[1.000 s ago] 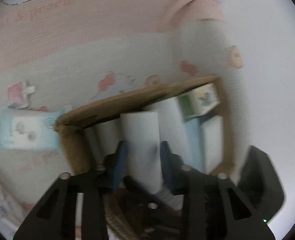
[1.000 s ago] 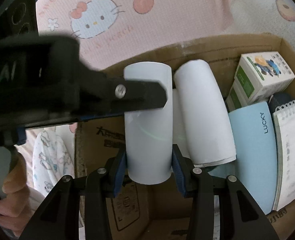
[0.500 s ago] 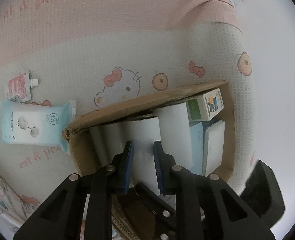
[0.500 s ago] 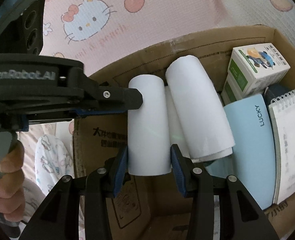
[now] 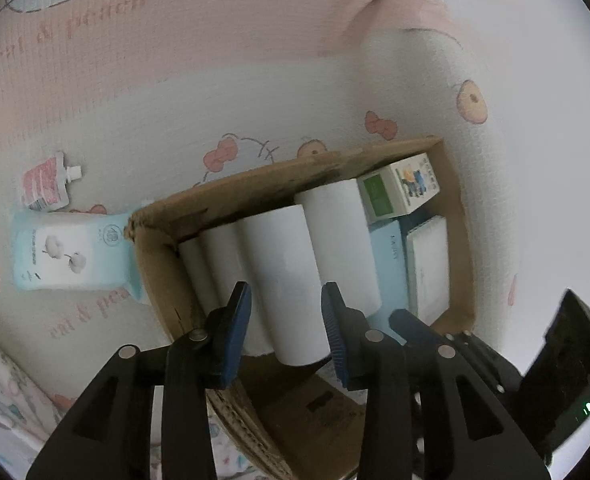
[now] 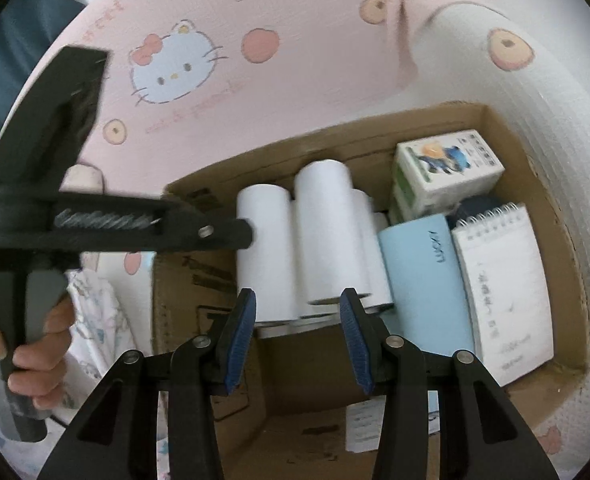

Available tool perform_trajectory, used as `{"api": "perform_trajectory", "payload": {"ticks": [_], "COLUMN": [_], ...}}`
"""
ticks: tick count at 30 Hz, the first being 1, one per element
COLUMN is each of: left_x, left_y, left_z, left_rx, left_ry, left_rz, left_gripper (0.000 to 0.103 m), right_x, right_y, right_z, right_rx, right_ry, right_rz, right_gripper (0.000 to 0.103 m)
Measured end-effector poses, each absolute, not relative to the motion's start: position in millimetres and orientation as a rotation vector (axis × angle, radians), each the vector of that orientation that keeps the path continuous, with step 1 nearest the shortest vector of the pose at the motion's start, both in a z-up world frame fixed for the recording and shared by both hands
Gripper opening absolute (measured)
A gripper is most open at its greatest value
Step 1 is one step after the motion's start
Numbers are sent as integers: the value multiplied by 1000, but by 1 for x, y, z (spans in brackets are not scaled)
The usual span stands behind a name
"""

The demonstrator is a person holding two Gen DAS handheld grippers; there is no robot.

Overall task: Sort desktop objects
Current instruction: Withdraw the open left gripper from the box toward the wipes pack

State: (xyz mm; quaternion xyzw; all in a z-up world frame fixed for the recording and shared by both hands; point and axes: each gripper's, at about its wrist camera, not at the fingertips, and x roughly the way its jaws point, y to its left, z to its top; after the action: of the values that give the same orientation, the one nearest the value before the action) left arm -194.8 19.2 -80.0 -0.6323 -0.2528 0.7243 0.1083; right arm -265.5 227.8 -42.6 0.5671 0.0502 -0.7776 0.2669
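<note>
Two hand-held grippers hung over a cardboard box (image 6: pixel 507 148) on a pink cartoon-print cloth (image 6: pixel 303 76) as desktop items were sorted into it. White rolls (image 6: pixel 327 232) lay side by side in the box, next to a blue booklet (image 6: pixel 423 276), a spiral notepad (image 6: pixel 503 280) and a small carton (image 6: pixel 447 168). The left gripper (image 5: pixel 287 328), jaws just opening to a middling gap, stood above one roll (image 5: pixel 283 276) without pressing it; the roll appeared to rest among the others. The right gripper (image 6: pixel 297 332) held a moderate gap with nothing between its pads, clear of the rolls. Outside the box, a tissue pack (image 5: pixel 71 252) and a pouch (image 5: pixel 47 184) lay on the cloth, apparently not yet sorted. The rolls were stacked loosely, some propped on others, so a brush from a departing finger could likely send one rolling or shift the pile. The two grippers also sat close together over the box and could knock each other as they parted.
</note>
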Motion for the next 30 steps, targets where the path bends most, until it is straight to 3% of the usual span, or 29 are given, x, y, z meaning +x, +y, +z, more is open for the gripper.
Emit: {"api": "perform_trajectory", "payload": {"ticks": [6,15,30], "left_x": [-193,-193,-193], "left_y": [19,35,39], "left_z": [-81,-88,-87], "left_rx": [-1849,-1881,-1833], "left_ry": [-789,-673,-645], "left_rz": [2120,2149,2263], "left_gripper": [30,30,30], "right_x": [-260,-255,-245], "right_y": [238,247,245], "right_z": [-45,-42,-50], "right_rx": [1539,1569,1610], "right_ry": [111,-20,39], "right_rz": [-2100,-2066,-2033], "right_gripper": [41,41,41]}}
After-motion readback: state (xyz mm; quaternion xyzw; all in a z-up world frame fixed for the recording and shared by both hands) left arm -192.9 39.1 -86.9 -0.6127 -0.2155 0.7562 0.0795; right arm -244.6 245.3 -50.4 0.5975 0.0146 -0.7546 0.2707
